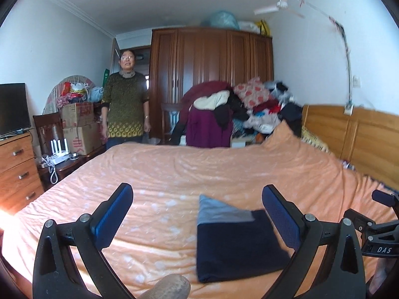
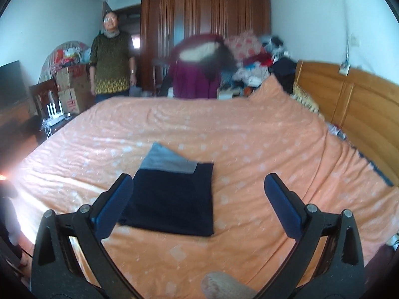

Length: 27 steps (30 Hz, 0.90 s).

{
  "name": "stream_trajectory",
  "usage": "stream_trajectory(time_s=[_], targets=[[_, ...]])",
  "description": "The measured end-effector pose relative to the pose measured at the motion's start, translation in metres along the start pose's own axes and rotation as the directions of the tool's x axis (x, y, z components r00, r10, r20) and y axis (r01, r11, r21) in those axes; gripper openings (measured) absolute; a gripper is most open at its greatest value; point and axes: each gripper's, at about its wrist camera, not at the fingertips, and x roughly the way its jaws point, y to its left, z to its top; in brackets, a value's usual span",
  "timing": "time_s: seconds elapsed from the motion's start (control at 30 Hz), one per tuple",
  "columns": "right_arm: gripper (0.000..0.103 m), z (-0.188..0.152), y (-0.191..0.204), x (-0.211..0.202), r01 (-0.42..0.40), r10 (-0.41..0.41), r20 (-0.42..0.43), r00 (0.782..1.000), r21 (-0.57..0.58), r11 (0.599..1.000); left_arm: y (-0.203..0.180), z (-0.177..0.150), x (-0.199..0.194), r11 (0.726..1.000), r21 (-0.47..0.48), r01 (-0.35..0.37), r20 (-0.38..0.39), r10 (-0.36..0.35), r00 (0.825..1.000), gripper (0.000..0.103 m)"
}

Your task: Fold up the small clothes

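Observation:
A small dark navy garment with a grey band at its far end lies folded flat on the orange bedsheet. My left gripper hovers open above the sheet, the garment lying toward its right finger. In the right wrist view the same garment lies beside the left finger of my right gripper, which is open with nothing between its fingers. Part of the right gripper shows at the right edge of the left wrist view.
A person stands beyond the far left corner of the bed. A wooden wardrobe and a chair heaped with clothes stand behind the bed. A wooden headboard runs along the right; a dresser stands at the left.

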Motion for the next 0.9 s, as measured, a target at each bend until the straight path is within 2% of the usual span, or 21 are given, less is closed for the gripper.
stream_trajectory(time_s=[0.07,0.2,0.37,0.57,0.9], targets=[[0.103,-0.001,0.001,0.009,0.003,-0.003,-0.042,0.999,0.007,1.000,-0.004,-0.006,0.009,0.998,0.042,-0.051,-0.040,0.052,0.998,0.103],[0.103,-0.006,0.001,0.024,0.011,-0.007,-0.115,0.993,0.033,0.999,-0.007,-0.018,0.025,0.997,0.056,-0.052,-0.133,0.059,0.989,0.103],[0.103,-0.011,0.002,0.031,0.021,-0.015,-0.160,0.987,0.036,0.999,-0.002,-0.028,0.040,0.998,0.044,-0.048,-0.194,0.056,0.979,0.103],[0.103,-0.007,0.004,0.034,0.020,-0.014,-0.170,0.985,0.034,0.999,0.002,-0.033,0.049,0.998,0.039,-0.043,-0.215,0.050,0.975,0.103],[0.103,-0.002,0.006,0.036,0.014,-0.009,-0.167,0.986,0.027,1.000,0.002,-0.031,0.049,0.998,0.049,-0.033,-0.209,0.043,0.977,0.103]])
